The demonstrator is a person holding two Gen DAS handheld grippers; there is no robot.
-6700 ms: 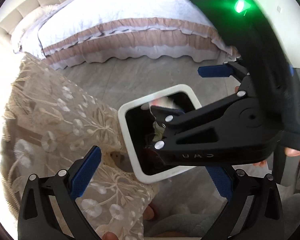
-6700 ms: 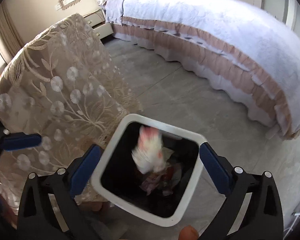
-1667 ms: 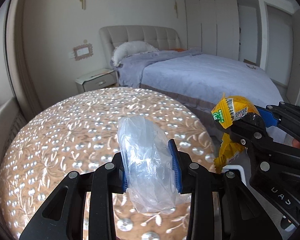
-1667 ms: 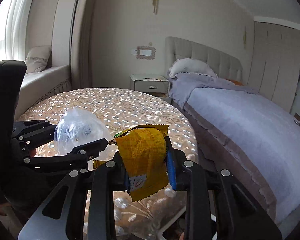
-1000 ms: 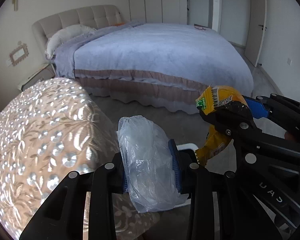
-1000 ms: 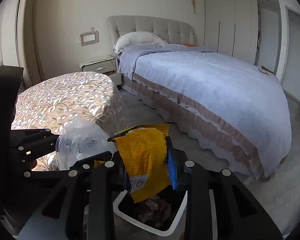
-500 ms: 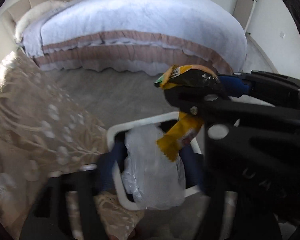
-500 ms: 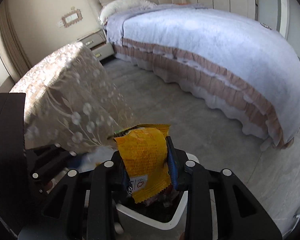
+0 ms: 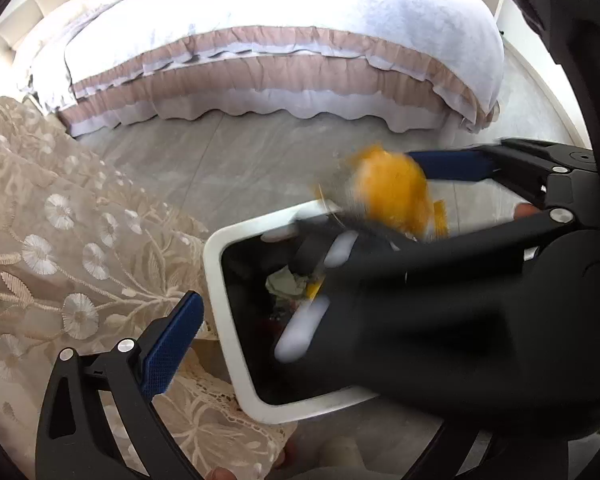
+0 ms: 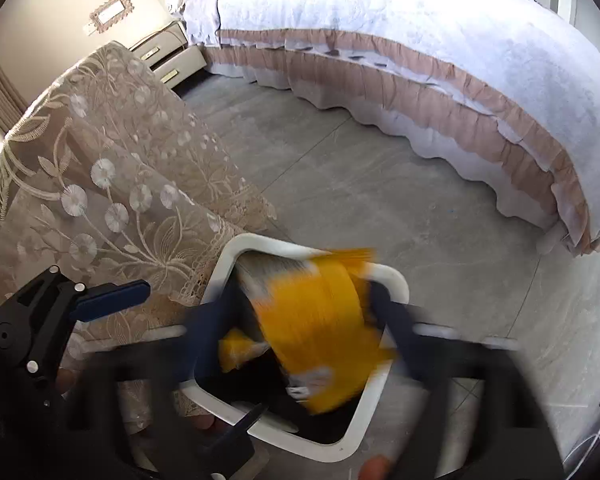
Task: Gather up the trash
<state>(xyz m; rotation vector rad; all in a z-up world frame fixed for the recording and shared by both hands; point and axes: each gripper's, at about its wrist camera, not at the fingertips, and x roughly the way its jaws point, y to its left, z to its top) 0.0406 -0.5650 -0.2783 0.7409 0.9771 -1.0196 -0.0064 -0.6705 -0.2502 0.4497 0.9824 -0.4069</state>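
Trash item: a crinkled yellow snack wrapper (image 10: 320, 320), smeared by motion blur, sits directly above the mouth of the bin and between the right gripper's blue pads.
Bin: a white-rimmed square waste bin with a dark interior (image 10: 396, 284) stands on the grey tiled floor (image 10: 380, 184), touching the hem of the cloth-draped desk. Crumpled paper and other scraps (image 9: 286, 284) lie at its bottom.
Right gripper: the right gripper (image 10: 312, 332) is over the bin opening. Its fingers flank the wrapper, but blur hides whether they grip it or have parted; the state cannot be told.
Left gripper: the left gripper (image 9: 300, 344) has its fingers spread wide and carries nothing. One blue pad (image 9: 170, 346) hangs just beside the bin's near-left rim; the other is hidden behind the right gripper.
Step in hand: depositing the wrapper, judged from its position over the opening.
Next move: confirm the wrapper drops clear inside the rim, then lift both grippers away without knocking the bin.
Surroundings: beige embroidered lace cloth over the desk (image 9: 60, 240); round bed with a pale lilac cover and pink frill (image 9: 280, 40) beyond the floor.
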